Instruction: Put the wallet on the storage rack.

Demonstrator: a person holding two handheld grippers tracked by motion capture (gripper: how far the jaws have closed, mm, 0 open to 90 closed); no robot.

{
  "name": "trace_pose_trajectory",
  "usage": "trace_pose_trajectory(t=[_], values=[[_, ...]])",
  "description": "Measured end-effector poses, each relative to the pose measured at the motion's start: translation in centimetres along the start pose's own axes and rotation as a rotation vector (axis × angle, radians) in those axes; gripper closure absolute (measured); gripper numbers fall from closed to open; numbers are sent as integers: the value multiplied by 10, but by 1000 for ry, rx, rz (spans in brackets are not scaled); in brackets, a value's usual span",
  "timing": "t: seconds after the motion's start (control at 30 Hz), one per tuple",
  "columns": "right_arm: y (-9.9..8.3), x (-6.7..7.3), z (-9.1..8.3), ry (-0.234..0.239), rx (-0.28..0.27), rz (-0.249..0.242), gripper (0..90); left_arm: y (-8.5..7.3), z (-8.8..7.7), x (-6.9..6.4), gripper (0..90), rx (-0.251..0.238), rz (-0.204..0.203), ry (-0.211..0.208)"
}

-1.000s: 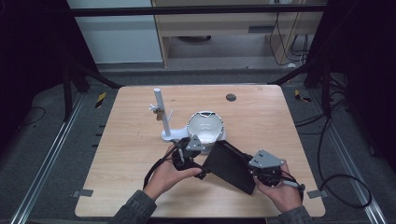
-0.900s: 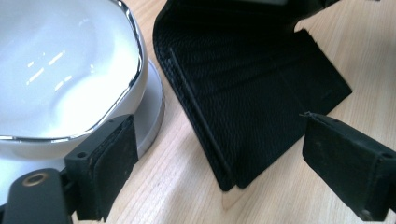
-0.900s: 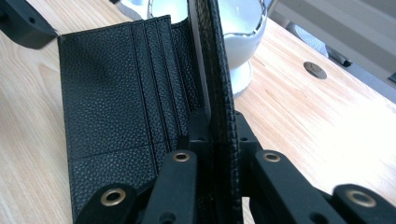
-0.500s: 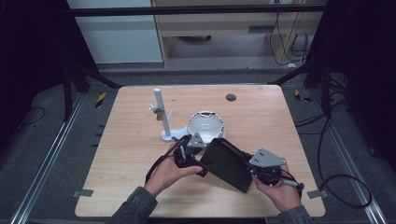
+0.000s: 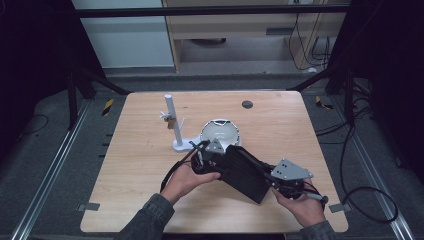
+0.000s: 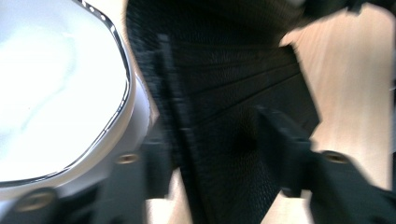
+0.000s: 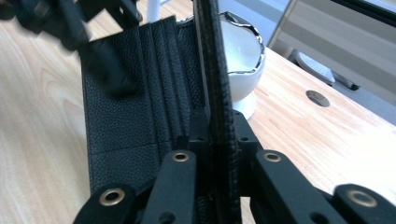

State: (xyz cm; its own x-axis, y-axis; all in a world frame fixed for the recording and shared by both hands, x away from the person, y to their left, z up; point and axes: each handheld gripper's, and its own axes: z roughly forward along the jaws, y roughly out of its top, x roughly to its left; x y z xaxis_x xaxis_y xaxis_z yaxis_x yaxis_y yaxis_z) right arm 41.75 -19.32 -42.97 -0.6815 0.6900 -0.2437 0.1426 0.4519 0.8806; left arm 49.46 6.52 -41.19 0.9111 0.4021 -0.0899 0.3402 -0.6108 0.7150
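Observation:
A black leather wallet point(image 5: 245, 172) hangs open above the table's front, between the two hands. My right gripper point(image 7: 217, 135) is shut on its upright flap point(image 7: 215, 70), at the wallet's right end point(image 5: 267, 181). The left gripper point(image 6: 217, 154) reaches in at the wallet's other end point(image 5: 220, 161). Its jaws have just been closing and stand partly apart, blurred. The wallet's other flap point(image 6: 224, 93) lies between them, and I see no firm pinch. In the right gripper view one left fingertip point(image 7: 105, 63) hovers over the card slots point(image 7: 159, 84).
A white bowl point(image 5: 220, 132) with a dark wavy rim stands just behind the wallet, close beside the left jaw point(image 6: 56, 93). A white post on a base point(image 5: 172, 125) is at its left. A small dark disc point(image 5: 247, 104) lies farther back on the wooden table point(image 5: 300, 130).
The left gripper's jaws have narrowed around the wallet's flap. The wallet has shifted slightly between the hands. The right gripper keeps its grip in place.

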Motion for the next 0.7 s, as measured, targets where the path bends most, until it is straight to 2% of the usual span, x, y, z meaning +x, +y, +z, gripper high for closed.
trace_pose_trajectory(t=[0.07,0.1,0.2,0.27,0.33,0.43,0.5,0.6,0.7], values=[[-3,1,-1,8,-3,3,801,4,-7,-3,657,-10,-7,-14],[-5,2,-2,16,-7,8,795,7,-10,-5,705,-14,-15,-38],[-9,6,-3,41,-13,14,754,13,-15,-13,769,-2,-9,-26],[-10,9,-3,66,-24,19,670,26,-24,-19,797,-11,-14,-34],[-11,11,-3,87,-22,22,574,36,-30,-22,803,8,-3,-18],[-17,14,2,169,24,60,408,52,-42,-25,806,34,30,15],[-25,16,6,198,61,67,326,60,-50,-25,806,44,43,43],[-35,17,12,205,93,88,240,68,-60,-23,806,36,35,50],[-42,11,19,165,124,129,190,72,-69,-19,805,30,28,62]])
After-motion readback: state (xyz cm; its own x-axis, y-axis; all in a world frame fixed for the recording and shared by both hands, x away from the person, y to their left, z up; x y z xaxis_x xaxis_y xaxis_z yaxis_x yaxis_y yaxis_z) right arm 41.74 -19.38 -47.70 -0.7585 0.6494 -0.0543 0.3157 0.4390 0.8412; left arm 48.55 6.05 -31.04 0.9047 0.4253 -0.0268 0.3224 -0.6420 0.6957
